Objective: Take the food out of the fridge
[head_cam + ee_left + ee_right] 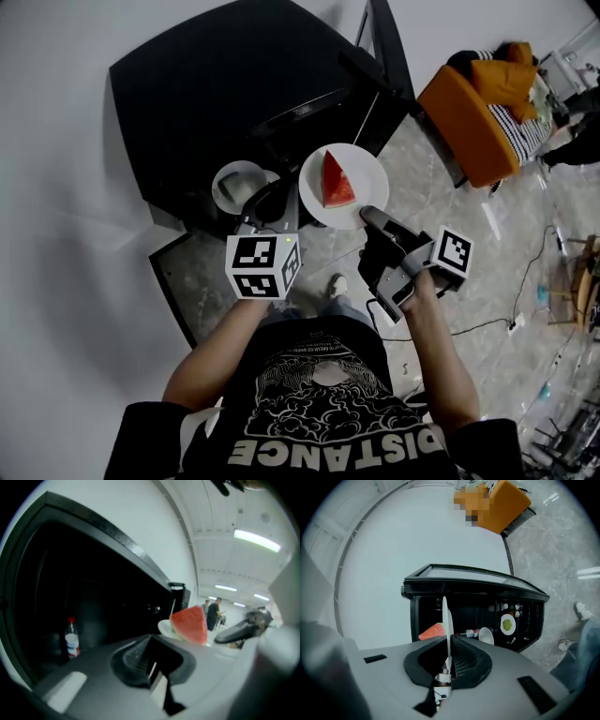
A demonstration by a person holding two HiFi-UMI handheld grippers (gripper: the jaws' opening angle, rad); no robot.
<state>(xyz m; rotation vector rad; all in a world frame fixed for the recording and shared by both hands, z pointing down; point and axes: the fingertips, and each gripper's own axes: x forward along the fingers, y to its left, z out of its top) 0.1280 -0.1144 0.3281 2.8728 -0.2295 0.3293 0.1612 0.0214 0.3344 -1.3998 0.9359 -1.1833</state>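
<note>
A red watermelon wedge (336, 180) lies on a white plate (366, 173) in front of the open black fridge (234, 84). My right gripper (368, 216) is shut on the plate's near rim. In the right gripper view the plate (445, 616) stands edge-on between the jaws, the wedge (433, 631) to its left, the fridge (478, 585) behind. My left gripper (267, 208) is just left of the plate, its jaws together with nothing seen between them. The left gripper view shows its pads (136, 656), the wedge (190, 624) on the plate (165, 627), and the dark fridge (93, 597).
A white bowl (239, 185) sits just beyond the left jaws. Inside the fridge are a bowl (486, 635), a bottle (471, 633) and a small plate of something green (507, 624). An orange sofa (469, 112) stands to the right, and a cable (487, 323) crosses the floor.
</note>
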